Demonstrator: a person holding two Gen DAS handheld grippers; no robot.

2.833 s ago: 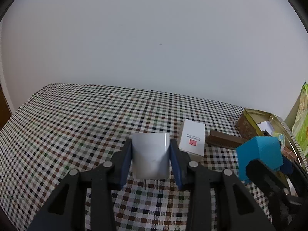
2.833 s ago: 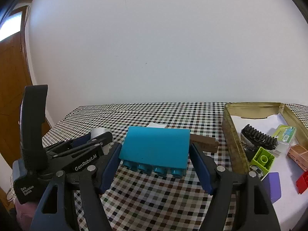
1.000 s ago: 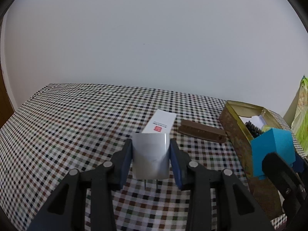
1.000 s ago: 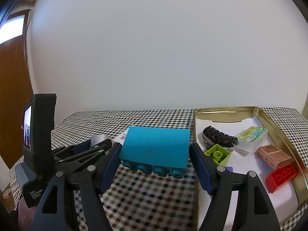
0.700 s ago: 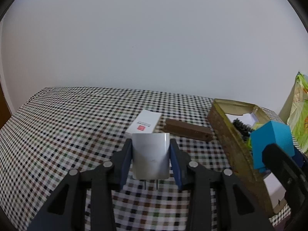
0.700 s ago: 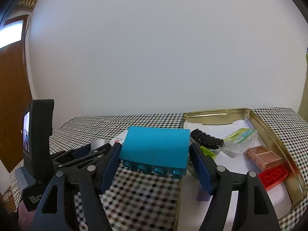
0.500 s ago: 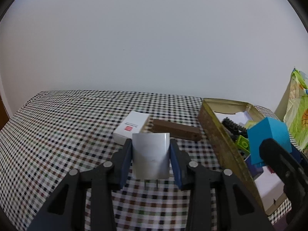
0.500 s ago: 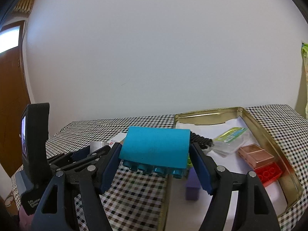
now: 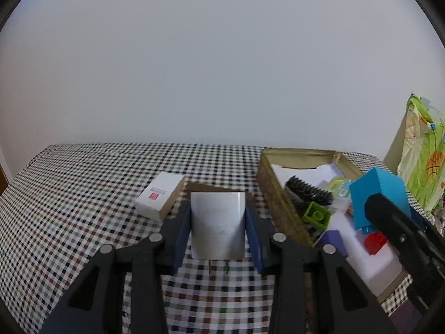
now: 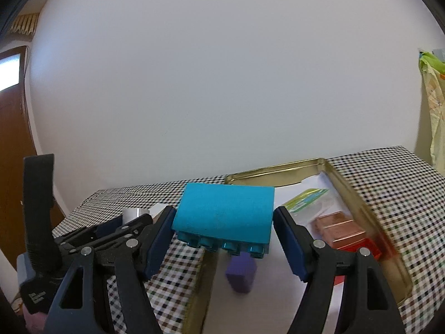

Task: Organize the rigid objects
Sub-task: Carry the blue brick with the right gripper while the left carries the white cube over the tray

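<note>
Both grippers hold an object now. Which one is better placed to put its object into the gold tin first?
Probably the right gripper: its teal brick hangs over the gold tin. The left gripper holds its white plug over the checked cloth beside the tin.

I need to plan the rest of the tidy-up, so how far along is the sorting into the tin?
Done: a lime brick, black comb, red brick and purple block lie in the gold tin. In hand: left gripper holds a white plug adapter, right gripper a teal brick. Left: a white box.
</note>
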